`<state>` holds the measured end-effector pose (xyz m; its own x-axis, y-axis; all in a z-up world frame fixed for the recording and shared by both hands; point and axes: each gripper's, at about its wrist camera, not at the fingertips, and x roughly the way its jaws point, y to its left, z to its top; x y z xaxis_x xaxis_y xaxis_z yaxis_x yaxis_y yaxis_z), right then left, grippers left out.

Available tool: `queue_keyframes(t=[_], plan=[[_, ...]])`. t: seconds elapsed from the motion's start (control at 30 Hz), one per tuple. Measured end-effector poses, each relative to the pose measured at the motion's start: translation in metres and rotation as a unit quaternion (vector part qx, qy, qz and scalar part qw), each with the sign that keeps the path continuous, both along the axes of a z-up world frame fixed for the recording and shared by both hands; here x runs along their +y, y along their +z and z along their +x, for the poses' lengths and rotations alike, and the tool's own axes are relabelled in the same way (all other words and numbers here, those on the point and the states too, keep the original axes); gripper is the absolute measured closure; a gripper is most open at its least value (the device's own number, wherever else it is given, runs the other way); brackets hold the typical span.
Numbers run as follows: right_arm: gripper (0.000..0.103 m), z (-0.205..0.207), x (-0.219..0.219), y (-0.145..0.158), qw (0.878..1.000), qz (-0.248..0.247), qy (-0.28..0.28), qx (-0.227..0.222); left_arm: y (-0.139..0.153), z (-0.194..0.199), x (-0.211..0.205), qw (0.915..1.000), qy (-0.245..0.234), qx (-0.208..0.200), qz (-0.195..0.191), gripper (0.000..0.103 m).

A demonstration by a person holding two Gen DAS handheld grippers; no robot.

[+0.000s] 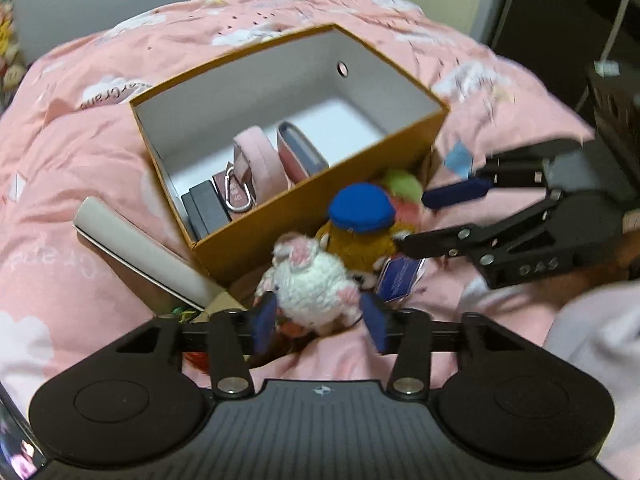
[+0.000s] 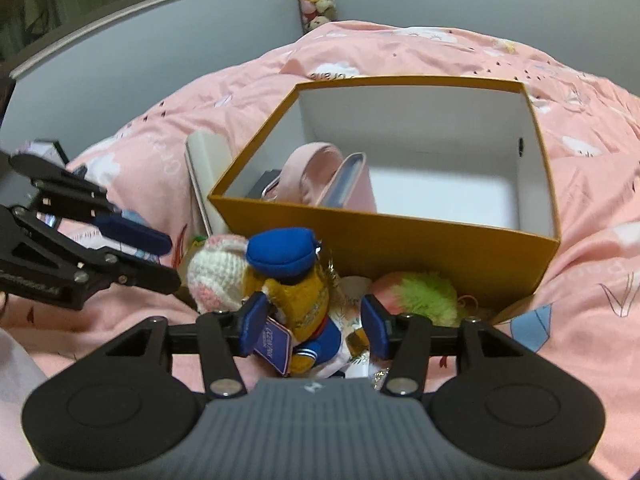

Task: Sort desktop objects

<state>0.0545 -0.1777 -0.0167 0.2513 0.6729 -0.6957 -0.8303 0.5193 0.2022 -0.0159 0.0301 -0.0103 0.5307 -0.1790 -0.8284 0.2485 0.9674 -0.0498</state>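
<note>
An open orange box (image 1: pixel 320 216) is set on a pink bedspread (image 1: pixel 80 152), with a pink strap (image 1: pixel 256 156), a pink case (image 1: pixel 300 152) and a dark block (image 1: pixel 208 208) seen inside it. Against the box's near wall, three toys are piled: a white knitted toy (image 1: pixel 316 284), a blue-capped doll (image 2: pixel 296 280) and a green-and-pink plush (image 2: pixel 420 292). The left gripper (image 1: pixel 320 320) is placed around the knitted toy, its jaws spread and flanking it; whether the toy is touched cannot be told. The right gripper (image 2: pixel 312 328) is placed around the doll, jaws spread. A white lid (image 1: pixel 136 248) is lying beside the box.
</note>
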Motion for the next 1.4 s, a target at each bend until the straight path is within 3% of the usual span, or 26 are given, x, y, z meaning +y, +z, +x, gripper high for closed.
queue_keyframes(t=[0.13,0.37,0.5,0.67,0.8,1.03,1.23,1.4], plan=[[0.042,-0.009,0.010,-0.009,0.999,-0.033,0.042,-0.008,-0.020,0.001,-0.010,0.9971,-0.021,0.003,0.074,0.046],[0.042,-0.003,0.025,-0.027,0.997,-0.053,0.060,0.007,-0.044,0.007,-0.023,0.9929,-0.063,-0.009,0.100,0.046],[0.043,0.001,0.035,-0.037,0.996,-0.057,0.070,0.008,-0.052,0.017,-0.026,0.9944,-0.060,-0.014,0.086,0.046],[0.044,0.019,0.034,-0.044,0.998,-0.044,0.044,0.017,-0.053,0.027,-0.025,0.9966,-0.033,-0.038,0.065,0.047],[0.046,0.034,0.033,-0.053,0.998,-0.028,0.031,0.054,-0.060,0.034,-0.023,0.9984,-0.023,-0.029,0.042,0.048],[0.052,0.036,0.038,-0.061,0.998,-0.028,0.033,0.053,-0.068,0.040,-0.018,0.9993,-0.014,-0.014,0.031,0.051],[0.053,0.029,0.032,-0.046,0.998,-0.021,0.049,0.040,-0.056,0.031,-0.014,0.9996,-0.008,-0.021,0.016,0.059],[0.053,0.021,0.022,-0.019,0.997,-0.008,0.070,0.016,-0.034,0.014,-0.010,0.9991,-0.012,-0.030,-0.026,0.060]])
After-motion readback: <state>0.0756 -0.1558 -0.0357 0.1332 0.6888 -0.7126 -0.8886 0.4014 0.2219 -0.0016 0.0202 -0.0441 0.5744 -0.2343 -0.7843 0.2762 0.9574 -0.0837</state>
